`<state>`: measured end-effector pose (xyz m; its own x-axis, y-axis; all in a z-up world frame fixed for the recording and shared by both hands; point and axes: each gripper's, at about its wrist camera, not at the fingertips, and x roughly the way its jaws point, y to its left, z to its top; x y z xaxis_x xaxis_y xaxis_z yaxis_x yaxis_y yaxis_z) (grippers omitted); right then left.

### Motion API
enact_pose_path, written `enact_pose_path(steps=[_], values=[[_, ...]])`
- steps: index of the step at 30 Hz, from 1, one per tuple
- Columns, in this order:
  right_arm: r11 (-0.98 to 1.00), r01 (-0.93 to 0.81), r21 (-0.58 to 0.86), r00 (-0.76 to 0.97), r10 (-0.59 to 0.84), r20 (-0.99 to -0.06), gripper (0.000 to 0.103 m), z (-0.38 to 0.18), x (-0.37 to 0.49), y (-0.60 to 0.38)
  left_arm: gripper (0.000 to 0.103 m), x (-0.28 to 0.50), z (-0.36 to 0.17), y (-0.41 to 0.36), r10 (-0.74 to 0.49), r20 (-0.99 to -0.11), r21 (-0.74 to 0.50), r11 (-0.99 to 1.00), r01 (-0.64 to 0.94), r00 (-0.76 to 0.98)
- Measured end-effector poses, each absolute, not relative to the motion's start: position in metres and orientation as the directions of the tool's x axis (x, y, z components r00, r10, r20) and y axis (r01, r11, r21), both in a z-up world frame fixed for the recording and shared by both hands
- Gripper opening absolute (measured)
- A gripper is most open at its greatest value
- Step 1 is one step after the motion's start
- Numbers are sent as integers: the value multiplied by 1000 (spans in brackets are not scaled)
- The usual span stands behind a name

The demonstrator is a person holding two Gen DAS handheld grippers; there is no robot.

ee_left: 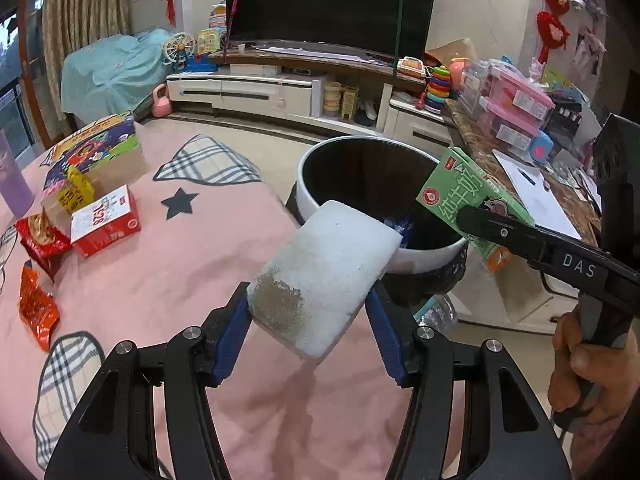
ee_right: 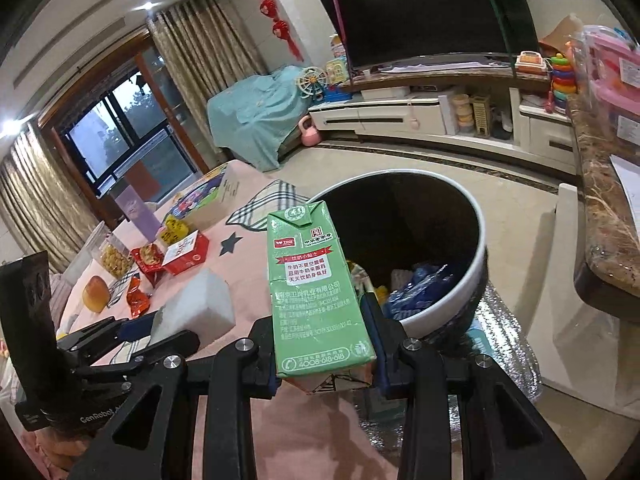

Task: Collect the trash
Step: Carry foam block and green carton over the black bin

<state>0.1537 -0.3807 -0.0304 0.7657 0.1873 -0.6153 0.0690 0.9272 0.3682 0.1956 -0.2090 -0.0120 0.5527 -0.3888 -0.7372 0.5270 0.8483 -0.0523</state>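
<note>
With your left gripper [ee_left: 308,316] clamped on the white sponge [ee_left: 324,276] at the bin [ee_left: 420,258] rim and your right gripper [ee_right: 326,344] pinching the green milk carton [ee_right: 316,288] beside it, carry each fully over the opening before you release.

We can't see the floor of the round white-rimmed black trash bin [ee_right: 478,240]; its contents are dark and unclear. The green milk carton [ee_right: 316,280] hides part of its rim. The purple cylinder [ee_left: 12,176] is cut off at the left edge.
</note>
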Motion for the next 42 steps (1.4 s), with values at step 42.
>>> enact_pose_path(steps=[42], values=[[926,134,354,717,156,-679,35,-41,209,-431,58,253,-12,-283,-351,-764,30,818,574,541]])
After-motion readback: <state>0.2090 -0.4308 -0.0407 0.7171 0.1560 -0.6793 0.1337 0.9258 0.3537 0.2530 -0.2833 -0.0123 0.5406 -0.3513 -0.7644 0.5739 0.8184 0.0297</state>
